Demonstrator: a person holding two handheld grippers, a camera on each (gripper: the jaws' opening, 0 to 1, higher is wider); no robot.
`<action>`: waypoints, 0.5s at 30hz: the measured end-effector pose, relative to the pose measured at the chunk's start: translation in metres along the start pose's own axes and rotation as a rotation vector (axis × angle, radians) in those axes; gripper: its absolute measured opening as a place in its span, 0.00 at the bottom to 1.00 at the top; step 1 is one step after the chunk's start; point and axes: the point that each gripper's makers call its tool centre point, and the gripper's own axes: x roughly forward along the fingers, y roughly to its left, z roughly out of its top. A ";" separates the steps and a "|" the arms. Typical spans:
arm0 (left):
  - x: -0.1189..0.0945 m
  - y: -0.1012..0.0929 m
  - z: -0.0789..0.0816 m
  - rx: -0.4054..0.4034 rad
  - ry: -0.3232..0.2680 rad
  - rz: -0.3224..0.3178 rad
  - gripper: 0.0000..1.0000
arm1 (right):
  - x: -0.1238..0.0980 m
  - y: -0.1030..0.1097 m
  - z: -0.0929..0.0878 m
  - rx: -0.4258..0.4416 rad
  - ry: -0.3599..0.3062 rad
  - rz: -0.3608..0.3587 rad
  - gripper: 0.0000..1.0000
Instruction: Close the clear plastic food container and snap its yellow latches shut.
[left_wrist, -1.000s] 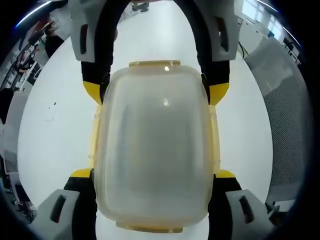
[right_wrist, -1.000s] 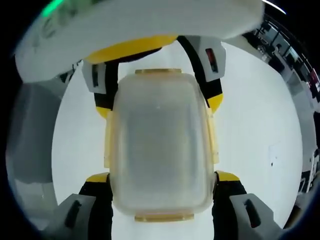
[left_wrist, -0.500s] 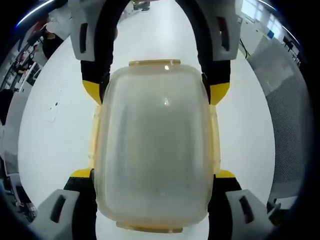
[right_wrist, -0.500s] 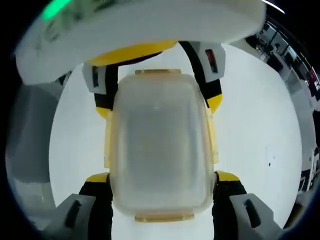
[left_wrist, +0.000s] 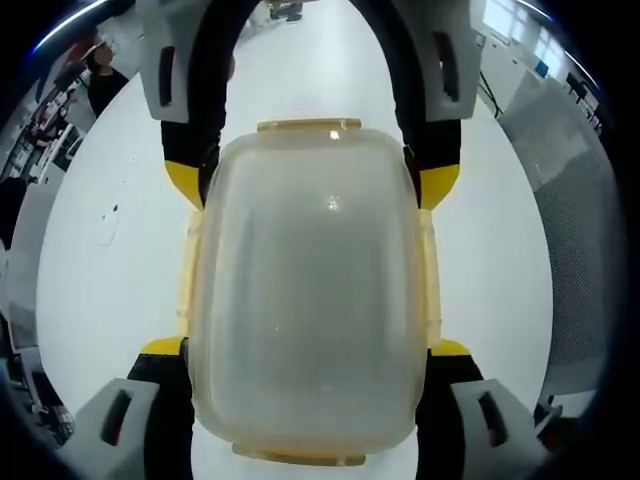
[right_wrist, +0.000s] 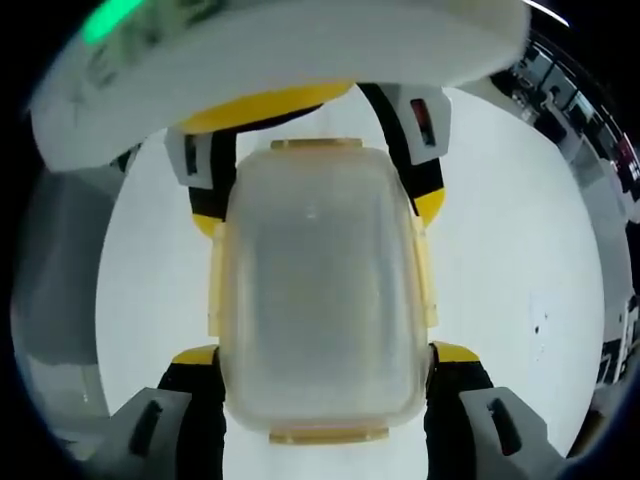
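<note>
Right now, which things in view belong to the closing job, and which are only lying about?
Job: clear container, yellow latches, left gripper, right gripper.
Lying about: white table, grey mesh chair.

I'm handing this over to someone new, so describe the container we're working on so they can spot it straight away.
Look at the white table: over the middle of it, between the two pairs of black, yellow-tipped jaws that flank it from opposite ends, is the food container. It is a cloudy clear plastic box with rounded corners. Its yellow latches along the rim set it apart from the grey and black grippers around it.
</note>
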 end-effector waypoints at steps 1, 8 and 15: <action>0.000 0.000 0.000 0.000 0.000 0.000 0.94 | 0.000 0.000 0.000 0.000 0.000 0.000 0.83; 0.001 0.002 0.000 0.000 -0.002 0.001 0.94 | 0.001 -0.002 -0.001 0.002 -0.001 0.002 0.83; 0.001 0.003 0.001 0.000 -0.003 0.001 0.94 | 0.001 -0.002 0.000 0.003 -0.002 -0.002 0.84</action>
